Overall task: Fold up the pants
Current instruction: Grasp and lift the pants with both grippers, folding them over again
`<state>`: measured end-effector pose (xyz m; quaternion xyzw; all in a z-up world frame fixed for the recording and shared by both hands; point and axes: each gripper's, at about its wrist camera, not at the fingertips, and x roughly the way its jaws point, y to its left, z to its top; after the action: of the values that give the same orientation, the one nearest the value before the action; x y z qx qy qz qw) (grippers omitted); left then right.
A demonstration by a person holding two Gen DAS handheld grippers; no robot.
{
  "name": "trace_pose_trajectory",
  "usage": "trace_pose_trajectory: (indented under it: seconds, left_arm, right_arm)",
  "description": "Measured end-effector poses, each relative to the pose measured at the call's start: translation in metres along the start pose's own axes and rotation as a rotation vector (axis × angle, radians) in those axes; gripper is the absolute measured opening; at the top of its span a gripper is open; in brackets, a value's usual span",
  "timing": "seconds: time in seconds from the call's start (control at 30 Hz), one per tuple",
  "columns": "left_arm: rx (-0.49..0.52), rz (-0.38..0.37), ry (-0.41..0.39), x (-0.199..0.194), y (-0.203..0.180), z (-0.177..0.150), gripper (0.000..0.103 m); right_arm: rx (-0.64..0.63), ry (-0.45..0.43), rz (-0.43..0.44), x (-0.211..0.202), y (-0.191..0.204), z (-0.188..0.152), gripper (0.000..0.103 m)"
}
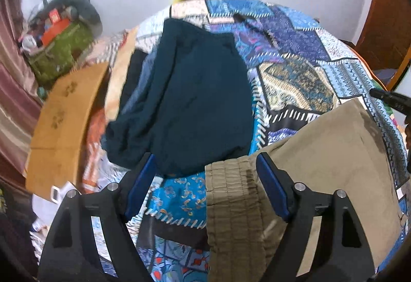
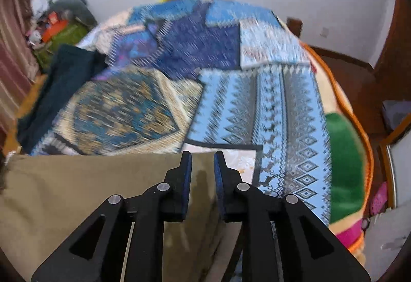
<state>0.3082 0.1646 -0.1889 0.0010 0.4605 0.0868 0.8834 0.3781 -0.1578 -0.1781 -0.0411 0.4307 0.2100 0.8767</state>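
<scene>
one khaki pants (image 1: 321, 153) spread flat; gathered waistband, perhaps a damp spot

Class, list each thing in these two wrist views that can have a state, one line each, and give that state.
Khaki pants: spread flat on the bed, elastic waistband nearest the left gripper.
Dark teal pants: lying rumpled on the bedspread, not folded neatly.
Left gripper: open, waistband between its fingers.
Right gripper: nearly closed, narrow gap over khaki fabric; grip unclear.
Patchwork bedspread: spread over the bed.
</scene>
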Motion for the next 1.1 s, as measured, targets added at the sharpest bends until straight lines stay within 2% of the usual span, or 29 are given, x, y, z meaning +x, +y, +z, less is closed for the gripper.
trace_pose_trajectory:
  seconds: [0.07, 0.17, 0.23, 0.37, 0.43, 0.47, 0.6, 0.73, 0.87, 0.97, 1.1]
  left_arm:
    - [0.012, -0.004, -0.025, -0.013, -0.004, 0.002, 0.08]
    - [0.011, -0.045, -0.065, -0.032, -0.011, 0.004, 0.086]
    - [0.009, -0.075, -0.078, -0.038, -0.015, 0.005, 0.09]
    - [0.022, -0.119, -0.059, -0.038, -0.027, 0.005, 0.092]
    - [0.03, -0.129, -0.038, -0.032, -0.034, 0.004, 0.092]
    - [0.037, -0.132, -0.025, -0.029, -0.037, 0.002, 0.092]
    - [0.054, -0.163, 0.046, -0.008, -0.046, -0.006, 0.092]
    - [0.053, -0.187, 0.127, 0.016, -0.05, -0.016, 0.092]
    - [0.082, -0.181, 0.194, 0.034, -0.054, -0.03, 0.092]
    - [0.105, -0.169, 0.174, 0.034, -0.055, -0.041, 0.098]
    - [0.097, -0.165, 0.161, 0.027, -0.05, -0.047, 0.099]
  right_arm:
    - [-0.027, -0.033, 0.037, -0.022, 0.013, 0.003, 0.022]
    - [-0.046, -0.079, 0.107, -0.049, 0.033, 0.002, 0.028]
    - [-0.06, -0.094, 0.161, -0.062, 0.051, 0.0, 0.035]
    - [-0.112, -0.096, 0.216, -0.07, 0.084, -0.005, 0.046]
    - [-0.135, -0.083, 0.24, -0.068, 0.097, -0.009, 0.057]
    - [-0.145, -0.075, 0.253, -0.064, 0.104, -0.011, 0.057]
    - [-0.167, 0.004, 0.302, -0.042, 0.126, -0.018, 0.062]
    - [-0.174, 0.126, 0.347, -0.008, 0.142, -0.028, 0.063]
    - [-0.195, 0.255, 0.349, 0.017, 0.151, -0.048, 0.063]
    - [-0.215, 0.275, 0.338, 0.019, 0.148, -0.065, 0.067]
    - [-0.191, 0.273, 0.327, 0.009, 0.132, -0.076, 0.069]
